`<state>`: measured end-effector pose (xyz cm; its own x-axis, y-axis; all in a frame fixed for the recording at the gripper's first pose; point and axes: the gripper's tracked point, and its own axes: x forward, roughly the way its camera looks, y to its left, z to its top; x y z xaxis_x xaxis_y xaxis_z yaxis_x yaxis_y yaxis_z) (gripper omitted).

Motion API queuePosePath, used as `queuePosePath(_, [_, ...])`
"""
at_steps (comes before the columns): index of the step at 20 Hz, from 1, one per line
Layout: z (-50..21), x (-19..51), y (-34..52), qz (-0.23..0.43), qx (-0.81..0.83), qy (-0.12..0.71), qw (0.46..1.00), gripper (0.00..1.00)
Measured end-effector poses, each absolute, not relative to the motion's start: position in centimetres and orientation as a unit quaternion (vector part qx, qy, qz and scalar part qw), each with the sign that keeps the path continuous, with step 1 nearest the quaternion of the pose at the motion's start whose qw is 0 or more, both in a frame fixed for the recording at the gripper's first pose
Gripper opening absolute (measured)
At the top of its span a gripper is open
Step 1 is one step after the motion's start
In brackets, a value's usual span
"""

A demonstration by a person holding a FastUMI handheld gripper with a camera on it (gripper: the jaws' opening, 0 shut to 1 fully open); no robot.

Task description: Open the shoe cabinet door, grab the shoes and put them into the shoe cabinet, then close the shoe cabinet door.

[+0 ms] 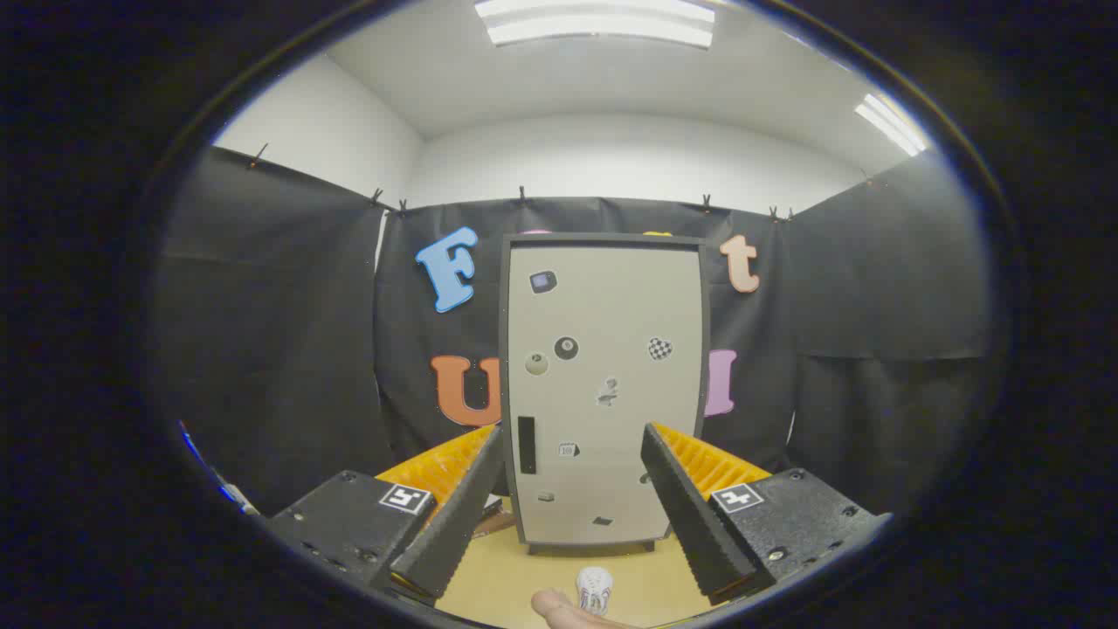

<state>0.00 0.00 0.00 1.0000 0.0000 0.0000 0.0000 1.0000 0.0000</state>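
Nothing done yet — cabinet door (603,384) shut at twelve o'clock, shoe (594,590) waiting at six; gripper (572,463) spread wide, holding nothing — everything remains

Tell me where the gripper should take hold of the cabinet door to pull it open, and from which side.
Probably at the dark vertical slot low on the left edge of the shoe cabinet door, the only recess that shows on its flat, closed face. Come straight from the front and hook one finger in, since the edge lies flush in the frame. The gripper is open, with the door beyond its fingers.
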Motion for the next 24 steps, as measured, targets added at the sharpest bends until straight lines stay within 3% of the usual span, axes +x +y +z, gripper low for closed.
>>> queuePosePath(11, [-1.2, 5.9, -3.2, -0.021, 0.019, 0.016, 0.999, 1.00])
queuePosePath(24, [-7.2, 15.1, 0.1, 0.001, -0.005, 0.056, 0.998, 1.00])
